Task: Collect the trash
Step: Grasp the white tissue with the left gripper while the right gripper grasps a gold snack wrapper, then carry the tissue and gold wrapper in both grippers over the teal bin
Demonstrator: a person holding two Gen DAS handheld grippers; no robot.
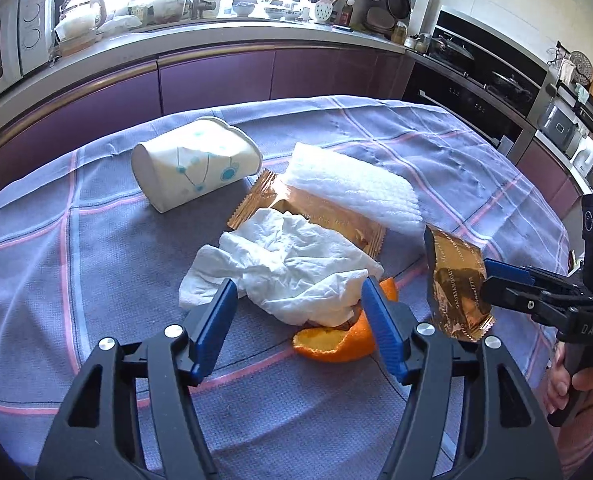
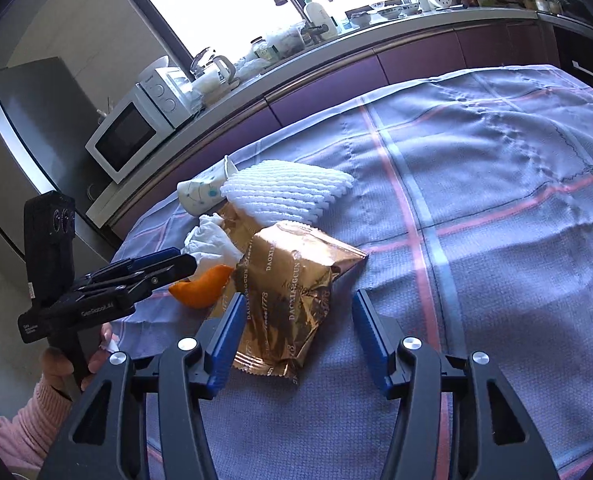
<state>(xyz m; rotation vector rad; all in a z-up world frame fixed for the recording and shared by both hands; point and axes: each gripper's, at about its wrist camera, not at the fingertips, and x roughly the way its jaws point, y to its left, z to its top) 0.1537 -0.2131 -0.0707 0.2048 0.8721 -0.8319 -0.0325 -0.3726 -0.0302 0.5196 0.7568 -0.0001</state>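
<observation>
A crumpled white tissue (image 1: 292, 264) lies on an orange peel (image 1: 336, 344), between the jaws of my open left gripper (image 1: 299, 282); the pads do not press it. To its right a gold snack wrapper (image 1: 456, 280) stands crumpled. My right gripper (image 2: 298, 302) is open around that wrapper (image 2: 288, 296); its left finger is close against the foil and the right finger stands apart. Behind these lie a second gold wrapper (image 1: 316, 208), a white foam net (image 1: 352, 192) and a paper cup (image 1: 196, 164) on its side.
All the trash sits on a blue checked tablecloth (image 1: 96, 260). A kitchen counter (image 1: 216, 40) with a microwave (image 2: 128, 136) and kettle runs behind, with an oven (image 1: 476, 92) at the right. A person's hand (image 1: 576, 384) holds the right gripper.
</observation>
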